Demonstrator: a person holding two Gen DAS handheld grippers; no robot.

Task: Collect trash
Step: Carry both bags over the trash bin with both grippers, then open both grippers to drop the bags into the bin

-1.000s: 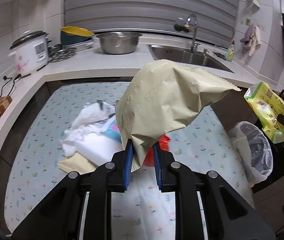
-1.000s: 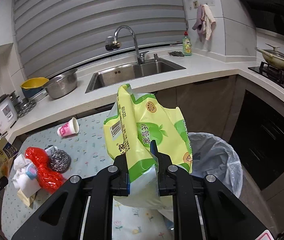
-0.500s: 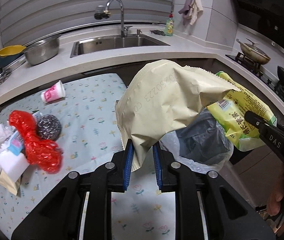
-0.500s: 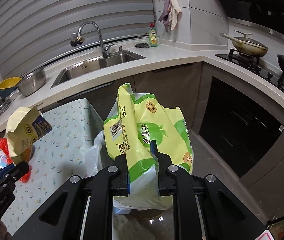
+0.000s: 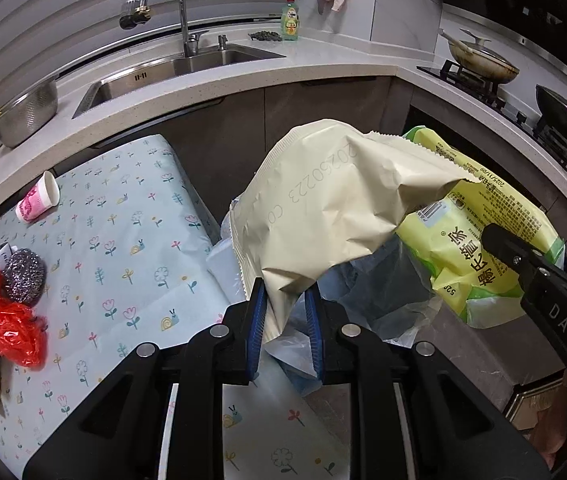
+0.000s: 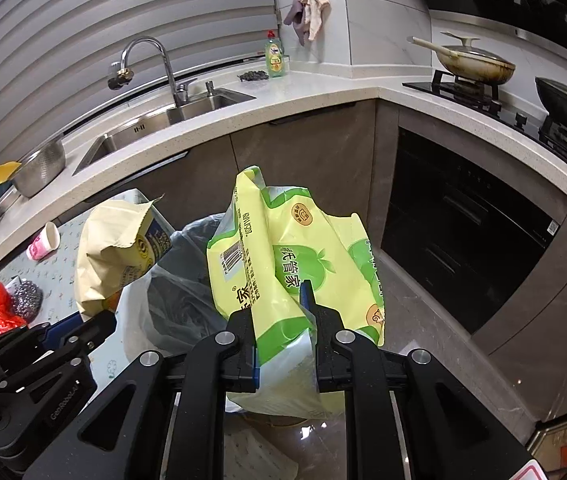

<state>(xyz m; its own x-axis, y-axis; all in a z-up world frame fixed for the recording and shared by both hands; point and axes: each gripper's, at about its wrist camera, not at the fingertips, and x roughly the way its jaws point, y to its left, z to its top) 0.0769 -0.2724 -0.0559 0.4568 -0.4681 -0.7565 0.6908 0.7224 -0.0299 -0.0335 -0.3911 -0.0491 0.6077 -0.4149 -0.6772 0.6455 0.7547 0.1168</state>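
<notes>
Dim, even indoor light, sharp focus, heavy fisheye bending and dark corners

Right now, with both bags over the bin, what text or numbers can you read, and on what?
"20250223 CO", seen mirrored: beige bag in the left gripper.
"纸管家": yellow-green pack in the right gripper.
"DAS": right gripper body, left wrist view.
"GenRobot.AI": left gripper body, right wrist view.
Pack's fine print and barcode, pink cup, dish soap bottle: too small to read.
</notes>
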